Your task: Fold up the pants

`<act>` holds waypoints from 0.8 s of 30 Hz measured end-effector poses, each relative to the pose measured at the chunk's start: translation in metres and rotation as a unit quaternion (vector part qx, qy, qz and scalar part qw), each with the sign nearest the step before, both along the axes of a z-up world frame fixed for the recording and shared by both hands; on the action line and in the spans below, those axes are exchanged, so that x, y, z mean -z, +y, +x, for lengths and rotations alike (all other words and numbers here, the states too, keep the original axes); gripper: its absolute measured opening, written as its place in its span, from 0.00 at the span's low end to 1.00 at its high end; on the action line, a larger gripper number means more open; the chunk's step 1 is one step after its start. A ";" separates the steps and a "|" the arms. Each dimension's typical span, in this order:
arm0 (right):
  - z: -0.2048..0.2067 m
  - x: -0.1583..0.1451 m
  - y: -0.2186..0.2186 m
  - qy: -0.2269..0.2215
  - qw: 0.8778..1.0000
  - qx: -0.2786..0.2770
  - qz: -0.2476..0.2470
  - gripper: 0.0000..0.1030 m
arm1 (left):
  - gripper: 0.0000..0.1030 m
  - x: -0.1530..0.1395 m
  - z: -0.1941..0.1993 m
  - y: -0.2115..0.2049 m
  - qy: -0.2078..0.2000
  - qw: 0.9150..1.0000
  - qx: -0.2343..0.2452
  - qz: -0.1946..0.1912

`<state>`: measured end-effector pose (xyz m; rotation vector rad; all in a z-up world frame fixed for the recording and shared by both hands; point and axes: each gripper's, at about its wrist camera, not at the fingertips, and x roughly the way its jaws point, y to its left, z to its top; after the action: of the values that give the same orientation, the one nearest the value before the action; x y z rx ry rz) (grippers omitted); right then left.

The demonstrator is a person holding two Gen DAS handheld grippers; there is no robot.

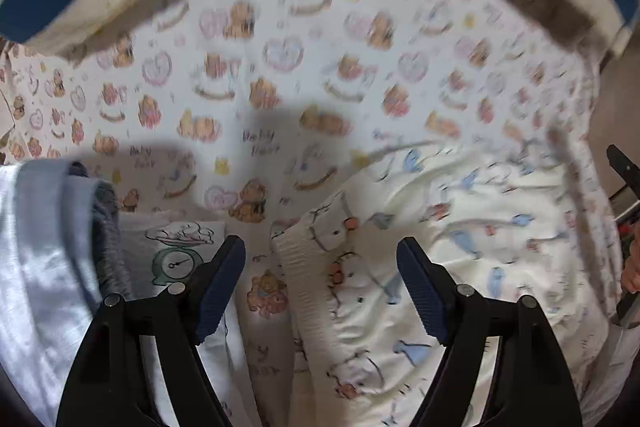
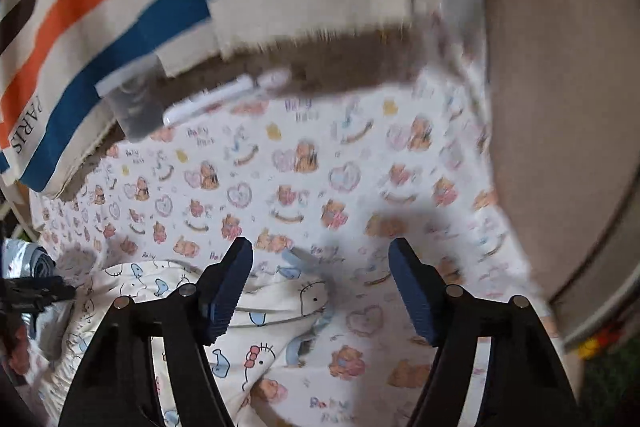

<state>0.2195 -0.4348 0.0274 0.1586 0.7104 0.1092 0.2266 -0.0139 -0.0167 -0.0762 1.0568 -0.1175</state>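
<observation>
Surface: a sheet (image 1: 280, 75) printed with bears and hearts covers a bed-like surface; both views are blurred.
Pants: cream pants (image 1: 460, 227) with blue and red cartoon prints lie crumpled on the sheet, their ribbed waistband (image 1: 304, 267) turned towards the left gripper; in the right wrist view the pants (image 2: 260, 307) lie low and left of centre.
Left gripper: the left gripper (image 1: 322, 279) hangs over the waistband edge, jaws apart, nothing clamped; the waistband shows in the gap between them, whether touching cannot be told.
Right gripper: the right gripper (image 2: 320, 287) hangs over the far edge of the pants and the sheet, jaws apart and empty.
Other cloth: a pale blue and grey pile (image 1: 60, 227) lies left of the pants.
Background: a striped blanket (image 2: 120, 7) in cream, blue and orange lies at the far side.
</observation>
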 end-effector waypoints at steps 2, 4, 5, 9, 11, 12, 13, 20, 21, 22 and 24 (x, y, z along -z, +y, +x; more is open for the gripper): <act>0.006 0.015 -0.003 0.020 1.000 -0.009 0.008 0.71 | 0.71 0.007 0.004 0.001 0.008 1.000 -0.001 -0.008; 0.014 0.027 -0.005 0.031 0.999 -0.008 0.005 0.71 | 0.43 0.013 0.006 0.002 0.017 1.000 -0.005 -0.016; 0.018 0.032 -0.007 0.036 0.999 -0.004 0.004 0.71 | 0.21 0.016 0.007 0.002 0.022 1.000 -0.010 -0.019; 0.035 0.056 -0.010 0.080 0.995 -0.019 0.049 0.61 | 0.19 0.011 0.010 0.008 -0.005 0.999 -0.022 -0.029; 0.046 0.066 -0.008 0.104 0.993 -0.025 0.053 0.53 | 0.18 0.003 0.008 0.011 -0.026 0.999 -0.031 -0.014; 0.051 0.068 -0.007 0.110 0.992 -0.029 0.053 0.53 | 0.18 0.000 0.008 0.013 -0.034 0.999 -0.039 -0.008; 0.057 0.070 -0.007 0.117 0.991 -0.037 0.062 0.53 | 0.18 -0.004 0.010 0.016 -0.037 0.998 -0.046 -0.007; 0.063 0.064 0.007 0.102 0.992 -0.060 0.052 0.07 | 0.18 -0.026 0.009 0.033 -0.069 0.994 -0.078 0.014; 0.058 0.058 0.010 0.088 0.994 -0.059 0.037 0.07 | 0.18 -0.028 0.010 0.034 -0.071 0.994 -0.079 0.010; 0.053 0.048 0.012 0.073 0.995 -0.057 0.024 0.07 | 0.18 -0.031 0.010 0.035 -0.072 0.994 -0.081 0.007; 0.044 0.026 0.016 0.039 0.998 -0.053 0.007 0.07 | 0.18 -0.037 0.010 0.035 -0.080 0.993 -0.082 0.005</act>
<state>0.2631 -0.4192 0.0013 0.1393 0.7957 0.2097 0.2369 0.0212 0.0204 -0.1426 0.8877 0.0300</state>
